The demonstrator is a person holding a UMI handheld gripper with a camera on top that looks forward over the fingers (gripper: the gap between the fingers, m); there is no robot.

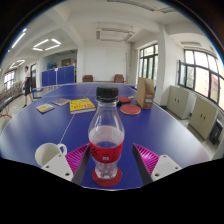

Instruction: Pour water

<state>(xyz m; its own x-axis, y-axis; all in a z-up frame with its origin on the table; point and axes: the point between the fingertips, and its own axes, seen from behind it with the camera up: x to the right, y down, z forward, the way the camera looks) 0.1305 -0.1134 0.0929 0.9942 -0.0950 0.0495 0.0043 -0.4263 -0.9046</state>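
A clear plastic water bottle (106, 128) with a black cap and a red label stands upright on a small red coaster (107, 179) on the blue table (170, 135). It is partly filled with water. My gripper (110, 160) is open, with the bottle standing between the fingers; a gap shows on the right side, and the left finger is close to the label. The pink pads (146, 156) flank the bottle's lower half. A white cup (45, 153) sits on the table just left of the left finger.
Beyond the bottle lie a yellow book (82, 104), a blue card (45, 107), a red round object (130, 108) and a brown bag (146, 93). Cabinets (195, 108) line the right wall under the windows.
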